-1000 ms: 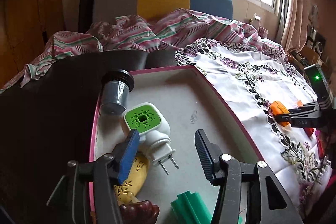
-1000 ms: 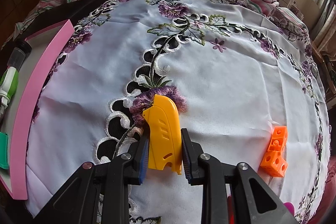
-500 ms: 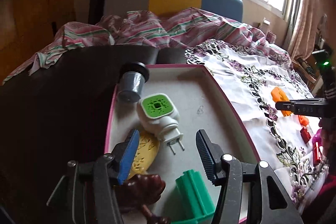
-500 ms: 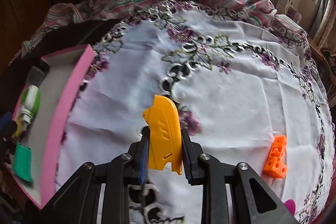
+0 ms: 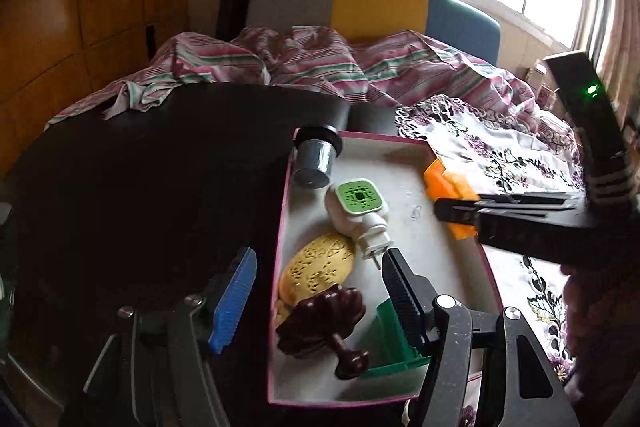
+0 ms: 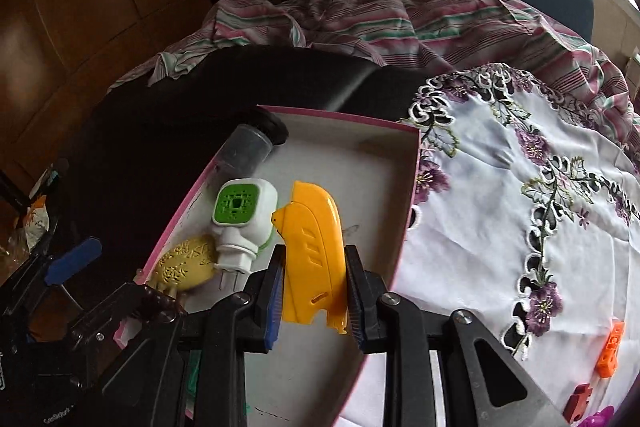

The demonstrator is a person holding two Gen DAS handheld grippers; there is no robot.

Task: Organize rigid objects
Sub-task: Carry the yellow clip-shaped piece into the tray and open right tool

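Note:
My right gripper [image 6: 314, 301] is shut on a yellow plastic shell [image 6: 314, 251] and holds it above the pink-rimmed tray [image 6: 412, 187]; it also shows in the left wrist view [image 5: 450, 185]. The tray [image 5: 280, 227] holds a grey cylinder [image 5: 314, 163], a white and green plug-in [image 5: 358, 207], a yellow oval piece [image 5: 318, 269], a brown carved knob [image 5: 326, 325] and a green block [image 5: 390, 345]. My left gripper [image 5: 316, 291] is open and empty, astride the tray's left rim near its front.
The white embroidered tablecloth [image 6: 520, 227] lies right of the tray, with an orange block [image 6: 610, 351] and a red piece [image 6: 578, 401] near its front right. A dark surface [image 5: 140, 187] lies left of the tray. Striped bedding [image 5: 320, 63] is piled behind.
My right gripper has carried the yellow shell left from the tablecloth to above the tray. My left gripper has shifted left and back, opening the view of the tray's front.

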